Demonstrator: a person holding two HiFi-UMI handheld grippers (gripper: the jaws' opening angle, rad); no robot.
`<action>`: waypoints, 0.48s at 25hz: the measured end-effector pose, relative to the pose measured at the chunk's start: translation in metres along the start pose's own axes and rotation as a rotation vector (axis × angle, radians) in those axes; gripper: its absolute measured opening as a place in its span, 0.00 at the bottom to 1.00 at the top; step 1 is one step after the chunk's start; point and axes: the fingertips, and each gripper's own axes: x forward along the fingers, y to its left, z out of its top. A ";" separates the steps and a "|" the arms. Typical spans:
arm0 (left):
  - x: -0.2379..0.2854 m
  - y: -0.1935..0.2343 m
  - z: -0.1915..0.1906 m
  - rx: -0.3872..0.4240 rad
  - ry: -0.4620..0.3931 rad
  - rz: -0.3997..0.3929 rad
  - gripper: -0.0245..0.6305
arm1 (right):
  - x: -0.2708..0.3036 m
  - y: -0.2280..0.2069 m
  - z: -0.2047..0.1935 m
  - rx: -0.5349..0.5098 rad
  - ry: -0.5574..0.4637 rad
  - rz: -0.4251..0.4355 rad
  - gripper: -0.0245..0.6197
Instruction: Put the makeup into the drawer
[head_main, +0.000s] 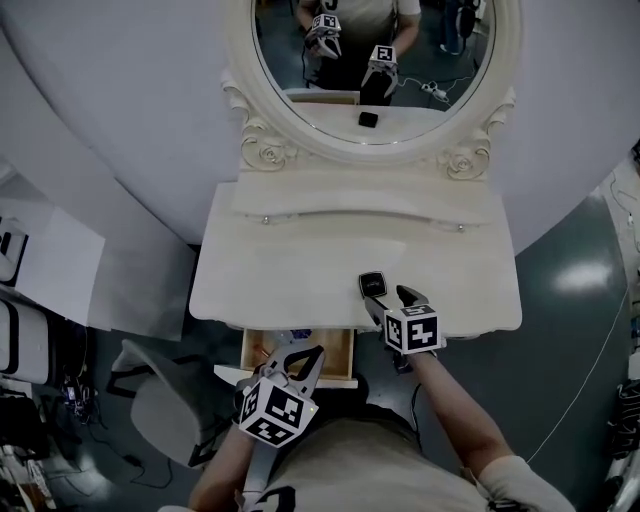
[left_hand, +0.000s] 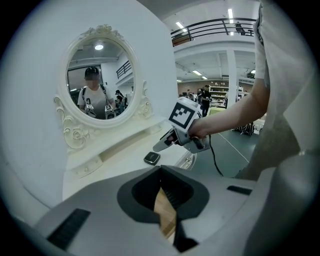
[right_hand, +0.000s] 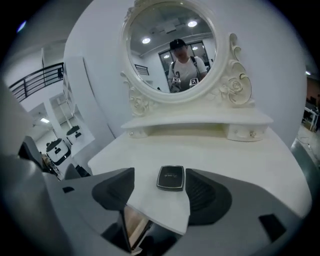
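Observation:
A black square makeup compact lies flat on the white vanity table, near its front edge. My right gripper is open just behind it. In the right gripper view the compact sits between the two spread fingertips, and the pads do not touch it. Below the tabletop the wooden drawer stands pulled out. My left gripper hangs over it, shut and empty. The left gripper view shows the wooden drawer past the closed jaws, with the compact and the right gripper beyond.
An oval mirror in a carved white frame rises behind a raised shelf with small knobs. A grey chair stands at the lower left beside the drawer. Small items lie in the drawer's back, too small to tell apart.

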 end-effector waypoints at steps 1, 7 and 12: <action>0.000 0.001 -0.001 -0.004 0.002 0.001 0.12 | 0.009 -0.003 -0.004 -0.008 0.025 -0.007 0.51; -0.001 0.006 -0.007 -0.030 0.019 0.010 0.12 | 0.047 -0.014 -0.009 -0.047 0.101 -0.037 0.51; -0.005 0.009 -0.013 -0.049 0.027 0.021 0.12 | 0.073 -0.023 -0.022 -0.092 0.182 -0.089 0.51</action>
